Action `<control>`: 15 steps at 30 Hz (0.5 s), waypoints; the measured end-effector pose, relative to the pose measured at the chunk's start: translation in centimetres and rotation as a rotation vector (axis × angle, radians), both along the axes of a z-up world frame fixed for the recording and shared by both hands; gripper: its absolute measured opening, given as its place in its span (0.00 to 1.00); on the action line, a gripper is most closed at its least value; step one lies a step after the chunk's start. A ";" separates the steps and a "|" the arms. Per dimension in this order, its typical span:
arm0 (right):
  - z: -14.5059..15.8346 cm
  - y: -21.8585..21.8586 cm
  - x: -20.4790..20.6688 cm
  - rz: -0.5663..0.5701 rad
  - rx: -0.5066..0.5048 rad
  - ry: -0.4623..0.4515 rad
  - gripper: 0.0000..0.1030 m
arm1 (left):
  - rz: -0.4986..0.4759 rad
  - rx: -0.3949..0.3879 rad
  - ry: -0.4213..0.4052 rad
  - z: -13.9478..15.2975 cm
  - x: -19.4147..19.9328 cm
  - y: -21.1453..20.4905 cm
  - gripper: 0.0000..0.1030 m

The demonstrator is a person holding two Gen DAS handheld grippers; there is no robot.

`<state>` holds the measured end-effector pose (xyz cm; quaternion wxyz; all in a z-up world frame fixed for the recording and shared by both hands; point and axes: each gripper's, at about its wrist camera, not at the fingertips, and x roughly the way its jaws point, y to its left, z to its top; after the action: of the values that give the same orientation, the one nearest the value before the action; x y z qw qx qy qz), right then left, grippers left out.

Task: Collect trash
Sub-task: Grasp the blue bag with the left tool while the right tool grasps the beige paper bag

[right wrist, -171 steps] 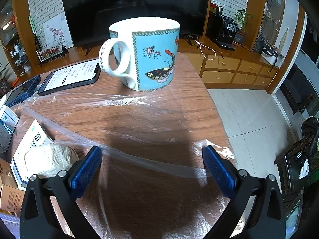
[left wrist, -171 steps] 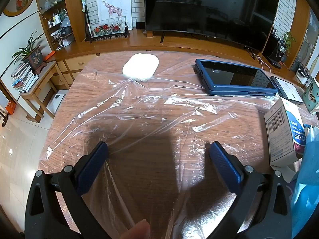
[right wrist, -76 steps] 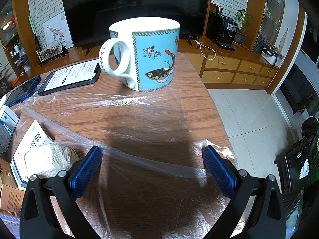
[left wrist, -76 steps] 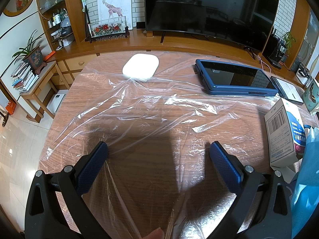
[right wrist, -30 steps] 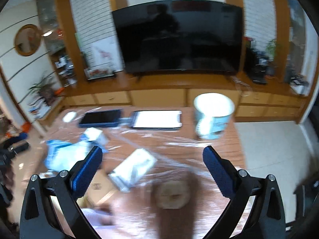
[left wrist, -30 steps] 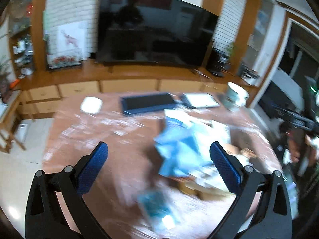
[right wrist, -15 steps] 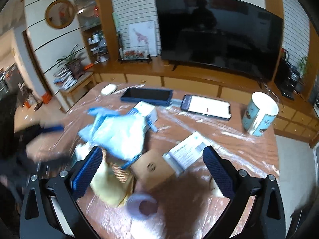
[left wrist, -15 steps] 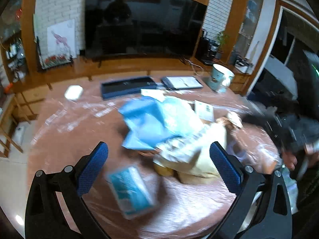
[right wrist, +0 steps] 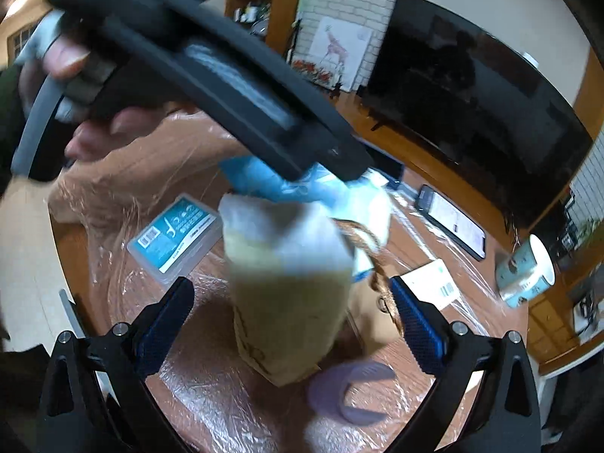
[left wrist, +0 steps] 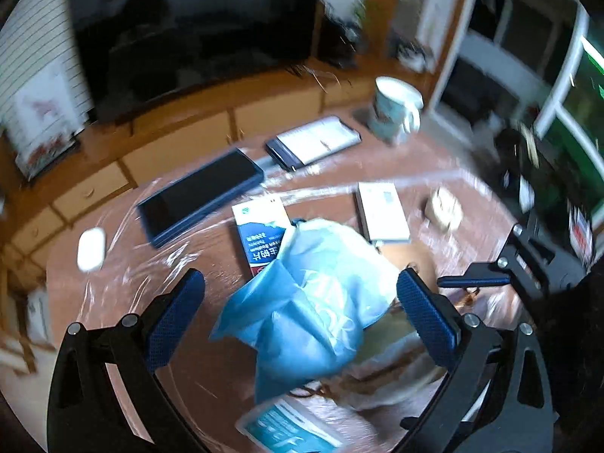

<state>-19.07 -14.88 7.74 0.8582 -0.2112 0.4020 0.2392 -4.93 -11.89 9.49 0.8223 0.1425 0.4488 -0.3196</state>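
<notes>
A crumpled blue plastic bag point(left wrist: 313, 294) lies mid-table between the open jaws of my left gripper point(left wrist: 298, 305). A tan paper bag point(right wrist: 287, 294) with rope handles stands between the open jaws of my right gripper point(right wrist: 290, 317), with the blue bag point(right wrist: 264, 181) behind it. Around them lie a blue-and-white box point(left wrist: 260, 238), a white box point(left wrist: 381, 215), a crumpled paper ball point(left wrist: 441, 211), a clear blue-label case point(right wrist: 177, 234) and a purple tape ring point(right wrist: 347, 389). The right gripper point(left wrist: 490, 279) shows in the left wrist view; the left gripper's body point(right wrist: 211, 75) and hand cross the right wrist view.
The round wooden table point(left wrist: 124, 287) is covered in clear plastic film. On it are a tablet point(left wrist: 200, 196), a phone point(left wrist: 313, 141), a blue mug point(left wrist: 392, 109) and a white mouse point(left wrist: 90, 249). A TV point(left wrist: 188, 37) and cabinet stand behind.
Both grippers rose from the table's edges and swung over the trash pile in the middle. The views now look down on the bags and are blurred by motion.
</notes>
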 end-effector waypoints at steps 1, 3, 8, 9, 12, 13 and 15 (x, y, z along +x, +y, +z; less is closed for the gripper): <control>-0.4 0.2 0.2 0.006 -0.004 0.008 0.96 | -0.020 0.019 0.013 -0.6 0.3 -0.3 0.99; -1.2 0.7 0.5 0.009 -0.015 0.031 0.96 | -0.059 0.014 0.087 -1.7 1.1 -0.5 0.99; -2.6 1.5 0.7 0.018 -0.023 0.065 0.96 | -0.130 0.014 0.179 -3.3 1.4 -0.9 0.99; -2.8 1.6 0.7 0.019 -0.028 0.064 0.96 | -0.142 0.022 0.185 -3.5 1.4 -1.1 0.99; -3.1 1.8 1.0 0.021 -0.023 0.069 0.96 | -0.167 0.044 0.186 -3.7 1.6 -1.8 0.99; -3.2 1.8 1.2 0.021 -0.024 0.070 0.96 | -0.173 0.048 0.186 -3.8 1.6 -1.9 0.99; -3.7 2.0 1.5 0.022 -0.072 0.056 0.96 | -0.174 0.053 0.193 -4.1 2.0 -2.2 0.99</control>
<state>-17.55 -12.90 4.00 0.8357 -0.2396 0.4319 0.2400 -2.93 -14.10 5.37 0.7404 0.1711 0.5202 -0.3898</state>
